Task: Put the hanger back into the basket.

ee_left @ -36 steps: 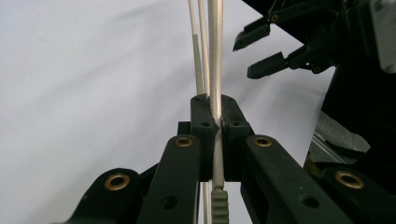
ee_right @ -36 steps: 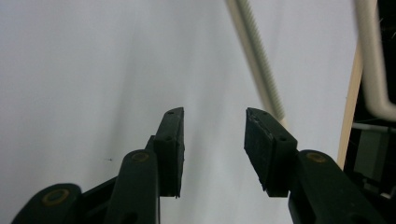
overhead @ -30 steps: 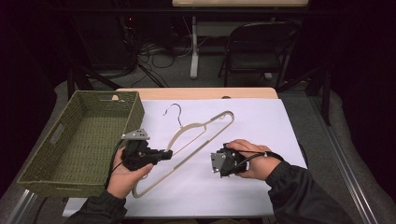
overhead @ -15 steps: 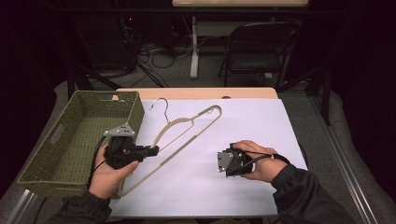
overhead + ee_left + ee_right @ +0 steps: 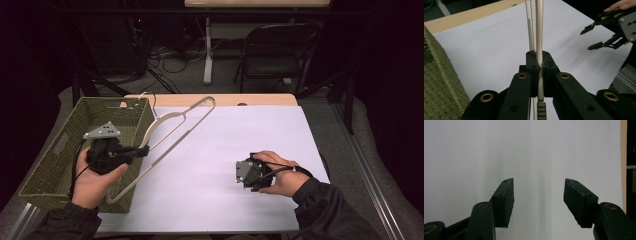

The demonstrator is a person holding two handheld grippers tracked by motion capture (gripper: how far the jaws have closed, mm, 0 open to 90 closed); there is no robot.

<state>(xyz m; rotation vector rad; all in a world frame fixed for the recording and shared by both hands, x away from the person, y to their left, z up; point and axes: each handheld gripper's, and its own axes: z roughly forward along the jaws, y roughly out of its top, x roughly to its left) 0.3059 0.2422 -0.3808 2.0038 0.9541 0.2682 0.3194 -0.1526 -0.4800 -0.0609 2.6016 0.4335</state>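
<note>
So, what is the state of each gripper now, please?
Left gripper: closed on the clothes hanger.
Right gripper: open, holding nothing; its jaws have just been opening.

One camera looks forward and down from above my side of the table [image 5: 240, 130]. One rides close behind each claw, looking along its jaws. All share the table's white top; my left one also catches my right claw [image 5: 596, 37].
</note>
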